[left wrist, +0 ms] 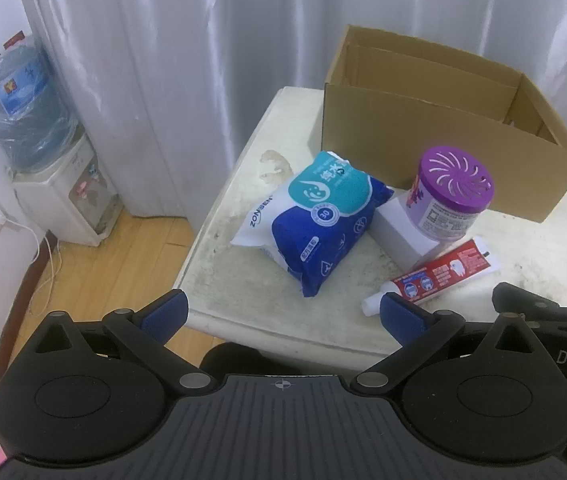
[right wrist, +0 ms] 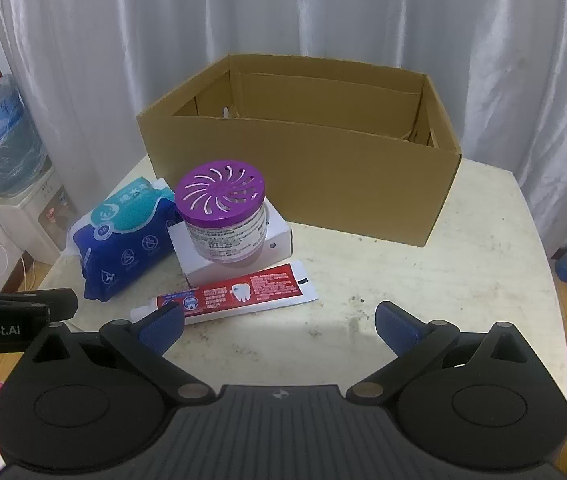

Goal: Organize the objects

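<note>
Fingers (right wrist: 161, 326) spread (both grippers), angled tableward

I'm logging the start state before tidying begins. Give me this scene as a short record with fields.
surface: pale stained table
container: open cardboard box at the table's far side
stacked: purple-lidded jar upright on a small white box
left of stack: blue wipes pack, lying flat
near edge: red toothpaste tube, lying flat
left gripper: open, holding nothing
right gripper: open, holding nothing
</note>
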`<action>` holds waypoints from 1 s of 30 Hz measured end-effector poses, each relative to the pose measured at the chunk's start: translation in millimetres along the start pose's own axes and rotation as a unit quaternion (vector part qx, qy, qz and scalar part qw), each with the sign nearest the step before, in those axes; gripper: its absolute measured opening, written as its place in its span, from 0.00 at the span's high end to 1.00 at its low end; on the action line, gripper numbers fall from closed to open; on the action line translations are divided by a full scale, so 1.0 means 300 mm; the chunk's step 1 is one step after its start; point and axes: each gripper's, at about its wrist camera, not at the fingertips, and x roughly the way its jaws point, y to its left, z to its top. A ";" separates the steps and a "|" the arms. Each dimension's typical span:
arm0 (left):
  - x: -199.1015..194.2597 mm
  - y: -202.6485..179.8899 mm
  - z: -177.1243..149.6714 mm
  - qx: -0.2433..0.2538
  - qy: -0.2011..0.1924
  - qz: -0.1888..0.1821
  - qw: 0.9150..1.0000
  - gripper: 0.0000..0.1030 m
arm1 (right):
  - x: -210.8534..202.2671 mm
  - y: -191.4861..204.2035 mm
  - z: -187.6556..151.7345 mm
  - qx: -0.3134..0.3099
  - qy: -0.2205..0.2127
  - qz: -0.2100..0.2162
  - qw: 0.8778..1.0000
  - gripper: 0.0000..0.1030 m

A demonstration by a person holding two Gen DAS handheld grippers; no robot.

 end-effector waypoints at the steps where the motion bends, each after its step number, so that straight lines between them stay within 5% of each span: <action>1: 0.000 0.000 0.001 0.000 0.000 0.000 1.000 0.00 | 0.000 -0.001 0.002 0.000 0.000 0.000 1.000 0.00; 30: -0.004 0.000 -0.002 0.007 0.003 0.008 1.000 0.00 | -0.008 -0.010 0.005 0.003 0.000 0.001 1.000 0.00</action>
